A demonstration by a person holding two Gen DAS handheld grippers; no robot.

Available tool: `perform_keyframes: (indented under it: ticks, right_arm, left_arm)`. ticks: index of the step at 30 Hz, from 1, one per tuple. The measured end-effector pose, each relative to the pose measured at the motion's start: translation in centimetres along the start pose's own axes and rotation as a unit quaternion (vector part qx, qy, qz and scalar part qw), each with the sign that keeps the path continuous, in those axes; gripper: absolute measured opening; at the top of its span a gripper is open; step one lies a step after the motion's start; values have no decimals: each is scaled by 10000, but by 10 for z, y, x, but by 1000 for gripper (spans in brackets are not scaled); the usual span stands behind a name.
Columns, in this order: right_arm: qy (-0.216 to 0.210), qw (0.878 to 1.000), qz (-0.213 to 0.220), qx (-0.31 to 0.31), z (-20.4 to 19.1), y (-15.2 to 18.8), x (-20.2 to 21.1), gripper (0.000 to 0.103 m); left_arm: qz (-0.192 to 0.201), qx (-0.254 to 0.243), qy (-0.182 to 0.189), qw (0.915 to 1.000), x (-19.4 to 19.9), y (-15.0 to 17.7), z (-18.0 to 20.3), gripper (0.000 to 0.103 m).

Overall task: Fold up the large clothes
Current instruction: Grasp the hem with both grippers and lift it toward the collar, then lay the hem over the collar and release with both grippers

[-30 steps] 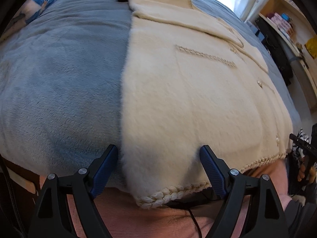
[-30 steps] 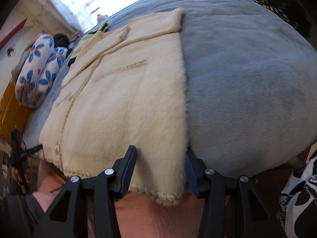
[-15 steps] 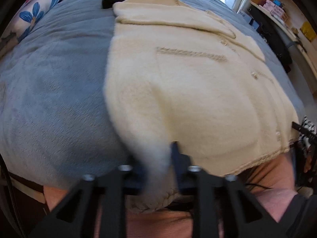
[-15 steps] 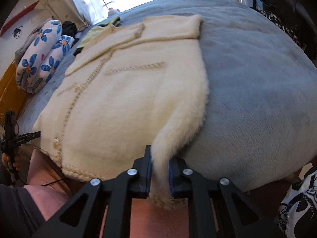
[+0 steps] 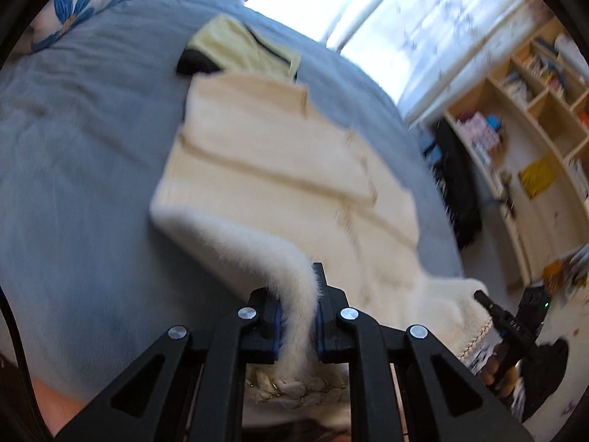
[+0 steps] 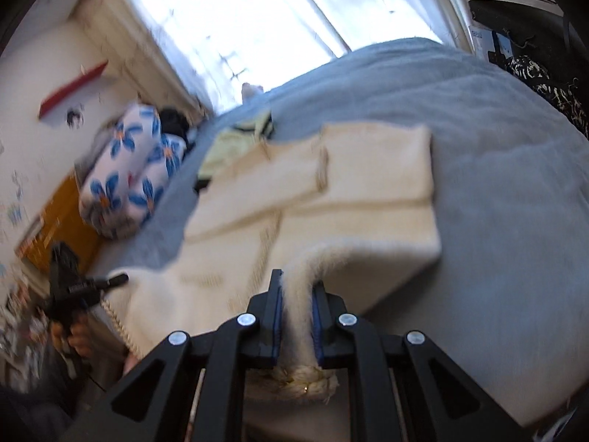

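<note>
The grey bed cover (image 5: 73, 191) fills most of what I see, running off toward the bright window (image 6: 235, 18) at twelve o'clock. On it lies the cream fleece jacket (image 5: 279, 169), collar end far from me, with its sleeves crossed over the chest. Its near hem is off the cover, raised at both corners. A folded yellow garment (image 5: 239, 49) sits just beyond the collar, at about eleven o'clock in my left view. A flowered pillow (image 6: 129, 169) rests at nine o'clock in my right view.

My left gripper (image 5: 298, 316) is pressed together on the jacket's hem corner on its side, fleece bunched between the blue pads and the braided trim hanging beneath. My right gripper (image 6: 296, 320) pinches the other hem corner the same way.

I judge this to be the bottom-to-top fold, just begun. Next I should carry both corners toward twelve o'clock together, level with each other, lay the hem along the shoulders, then let go. The heavy fleece may sag in the middle, so I must keep it taut between the corners.
</note>
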State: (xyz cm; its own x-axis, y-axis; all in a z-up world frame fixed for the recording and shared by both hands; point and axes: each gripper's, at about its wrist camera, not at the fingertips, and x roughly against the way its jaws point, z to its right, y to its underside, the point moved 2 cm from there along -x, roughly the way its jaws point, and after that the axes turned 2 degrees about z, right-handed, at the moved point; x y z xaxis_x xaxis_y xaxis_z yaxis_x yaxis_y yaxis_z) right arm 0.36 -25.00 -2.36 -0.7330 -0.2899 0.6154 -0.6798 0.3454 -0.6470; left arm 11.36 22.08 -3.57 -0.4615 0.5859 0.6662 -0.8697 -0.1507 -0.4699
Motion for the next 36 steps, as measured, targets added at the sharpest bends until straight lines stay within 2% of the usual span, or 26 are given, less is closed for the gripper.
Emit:
perform_keyframes:
  ticks: [7,10,12,13,14,15,16,17,19,21,25,27,32,36]
  right_arm:
    - [105,9987,368,-345,8,-98,-35,12]
    - [268,9970,436,-586,21,-137,-61,14]
    - [462,9934,364,-981,39,-162,-89,18]
    - [550,9904,276,-1238,52,-170,-103,25]
    - [582,9873,238,-1458,61,-175,-116,30]
    - [588,9857,226,-1564,68,-175,-123,40]
    - [621,9838,193,-1670,77,-177,-137,47]
    - [710,9835,176,-1652,81,-176,-146,49]
    - [898,9845,61,-1507,86,-173,-161,50]
    - [1023,9850,-132,-1380,91,-167,-179,50]
    - [1135,9840,-401,-1316,109,-156,-203,50]
    - [1201,9837,-470,-1256,114,-154,-212,50]
    - [1494,9838,-624,-776,126,-153,-229,50]
    - [1670,9824,-726,-407,136,-153,-239,50]
  left_arm:
    - [313,329,-163,9988,-23,-98,-4,11]
    - [305,533,-376,9974,-50,-146,-16,12]
    - [165,697,-553,9959,-74,-175,-27,16]
    - [64,803,-617,9948,-84,-185,-32,20]
    - [-49,922,-616,9938,-97,-195,-40,30]
    - [-63,991,-601,9932,-104,-201,-45,37]
    - [-6,1044,-610,9927,-112,-207,-50,54]
    - [113,1023,-691,9923,-116,-212,-53,69]
    - [282,849,-824,9926,-123,-217,-56,81]
    - [239,632,-940,9933,-134,-220,-59,81]
    - [-121,203,-1508,9883,-169,-222,-69,81]
    - [-211,29,-1610,9867,-181,-220,-73,81]
    - [-433,-593,-1763,9816,-212,-213,-75,67]
    - [-597,-906,-1928,9752,-235,-207,-79,66]
